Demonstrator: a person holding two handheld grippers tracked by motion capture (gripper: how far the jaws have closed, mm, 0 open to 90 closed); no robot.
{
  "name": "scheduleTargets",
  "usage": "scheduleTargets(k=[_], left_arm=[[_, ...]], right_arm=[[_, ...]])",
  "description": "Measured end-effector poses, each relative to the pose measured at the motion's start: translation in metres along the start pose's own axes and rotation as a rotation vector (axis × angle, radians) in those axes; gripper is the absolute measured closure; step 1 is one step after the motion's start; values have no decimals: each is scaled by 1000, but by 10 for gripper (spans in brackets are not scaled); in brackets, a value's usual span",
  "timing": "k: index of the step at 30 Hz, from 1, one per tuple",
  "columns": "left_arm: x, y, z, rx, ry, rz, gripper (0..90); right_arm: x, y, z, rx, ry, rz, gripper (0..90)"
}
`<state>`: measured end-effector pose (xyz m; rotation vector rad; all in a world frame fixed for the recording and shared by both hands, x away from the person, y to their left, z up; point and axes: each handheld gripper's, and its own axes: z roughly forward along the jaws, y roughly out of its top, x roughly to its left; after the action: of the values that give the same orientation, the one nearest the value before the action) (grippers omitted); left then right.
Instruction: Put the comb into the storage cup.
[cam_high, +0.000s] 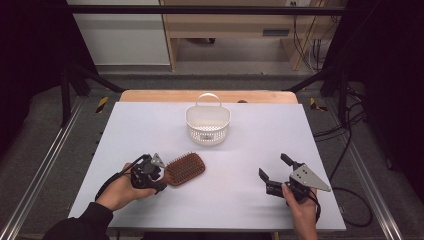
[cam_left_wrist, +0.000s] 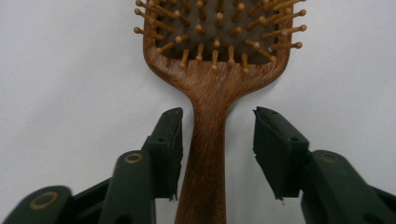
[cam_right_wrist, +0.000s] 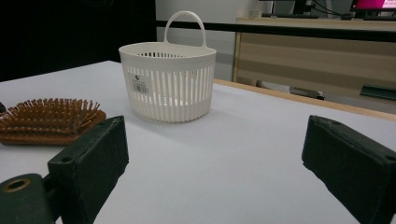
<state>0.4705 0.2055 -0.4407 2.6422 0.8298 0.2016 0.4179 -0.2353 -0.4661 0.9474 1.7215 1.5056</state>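
We see one brush (cam_left_wrist: 210, 93) on the worktop (cam_high: 150, 125), its handle between our left claw's (cam_left_wrist: 217, 140) parted jaws, untouched. One basket (cam_right_wrist: 167, 81) stands beyond our wide-open right claw (cam_right_wrist: 215, 158).

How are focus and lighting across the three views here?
High view: even light on the table, dark surroundings, soft detail. Left gripper view: hairbrush handle sharp, faint shadows. Right gripper view: basket crisp, near jaws slightly blurred.
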Motion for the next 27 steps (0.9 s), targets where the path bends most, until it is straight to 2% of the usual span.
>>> scheduleTargets(k=[3,12,21,27], left_arm=[[2,0,3,19,-12,2,577],[5,-1,7,26,-17,5,633],[2,5,10,47,-6,33,683],[1,3,10,38,-7,30,720]], right_arm=[[0,0,0,1,1,0,75],[0,0,0,2,4,0,75],[0,0,0,3,6,-2,76],[1,0,1,5,10,-6,76]])
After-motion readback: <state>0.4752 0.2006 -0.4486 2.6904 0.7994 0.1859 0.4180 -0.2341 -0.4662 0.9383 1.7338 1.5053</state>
